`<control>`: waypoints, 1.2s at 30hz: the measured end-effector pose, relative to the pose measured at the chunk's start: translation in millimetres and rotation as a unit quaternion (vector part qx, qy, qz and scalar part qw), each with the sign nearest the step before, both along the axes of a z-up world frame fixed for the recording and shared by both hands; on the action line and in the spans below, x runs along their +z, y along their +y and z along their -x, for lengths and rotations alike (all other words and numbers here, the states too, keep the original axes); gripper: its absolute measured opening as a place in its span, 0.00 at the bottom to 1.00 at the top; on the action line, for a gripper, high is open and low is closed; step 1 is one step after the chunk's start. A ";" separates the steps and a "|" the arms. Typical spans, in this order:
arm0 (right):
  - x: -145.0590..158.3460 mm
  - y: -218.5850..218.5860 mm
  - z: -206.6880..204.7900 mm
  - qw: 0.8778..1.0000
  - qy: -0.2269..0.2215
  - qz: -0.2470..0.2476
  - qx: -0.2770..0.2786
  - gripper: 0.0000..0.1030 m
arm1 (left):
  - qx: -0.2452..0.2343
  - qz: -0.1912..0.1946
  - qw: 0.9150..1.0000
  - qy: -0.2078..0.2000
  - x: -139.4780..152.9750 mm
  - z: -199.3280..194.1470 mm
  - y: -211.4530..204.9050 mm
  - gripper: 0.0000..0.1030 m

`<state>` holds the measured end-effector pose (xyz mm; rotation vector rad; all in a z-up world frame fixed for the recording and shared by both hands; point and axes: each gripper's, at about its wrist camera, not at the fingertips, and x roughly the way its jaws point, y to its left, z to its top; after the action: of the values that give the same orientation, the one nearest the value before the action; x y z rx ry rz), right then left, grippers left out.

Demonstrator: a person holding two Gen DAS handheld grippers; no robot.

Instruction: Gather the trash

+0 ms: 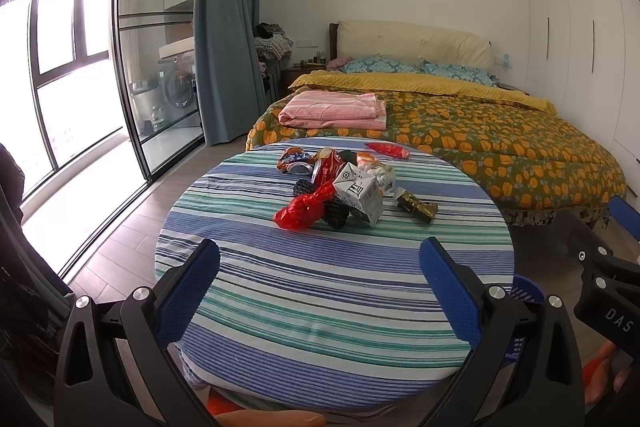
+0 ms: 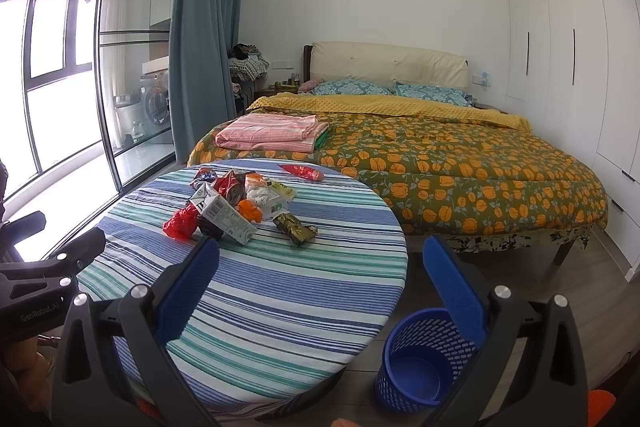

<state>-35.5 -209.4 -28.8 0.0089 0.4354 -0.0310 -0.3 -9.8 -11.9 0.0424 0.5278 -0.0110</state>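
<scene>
A pile of trash lies on the far half of a round table with a striped cloth (image 1: 320,291) (image 2: 280,291): a red plastic bag (image 1: 302,209) (image 2: 182,221), a white carton (image 1: 360,197) (image 2: 224,215), a gold-green wrapper (image 1: 416,207) (image 2: 295,227), a red wrapper (image 1: 388,149) (image 2: 302,171), crushed packets behind. A blue mesh bin (image 2: 424,359) stands empty on the floor right of the table. My left gripper (image 1: 320,259) is open and empty above the table's near half. My right gripper (image 2: 320,263) is open and empty over the table's right edge.
A bed with an orange-flowered quilt (image 1: 480,131) (image 2: 460,155) stands behind the table, with folded pink cloth (image 1: 332,109) on it. A glass sliding door (image 1: 132,67) and a blue curtain (image 1: 228,27) are at left, white wardrobes (image 2: 560,47) at right.
</scene>
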 end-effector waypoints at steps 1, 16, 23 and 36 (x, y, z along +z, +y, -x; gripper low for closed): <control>0.1 -0.4 0.4 1.000 0.000 0.000 0.000 0.96 | 0.000 0.000 1.000 0.000 0.0 0.0 0.0 0.96; 0.2 -2.0 1.4 1.000 -0.001 0.000 -0.001 0.96 | 0.003 0.001 1.000 0.004 -9.8 1.0 8.2 0.96; -0.1 -3.0 1.7 1.000 0.001 0.001 0.000 0.96 | 0.004 0.003 1.000 0.006 -10.2 1.7 14.5 0.96; -15.2 -1.3 -12.4 1.000 0.020 0.004 -0.002 0.96 | -0.020 0.006 0.998 0.056 -45.5 -26.1 31.4 0.96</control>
<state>-23.1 -210.8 -44.1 0.0017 0.4759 -0.0368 25.8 21.7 -57.4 0.0400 0.6394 -0.0559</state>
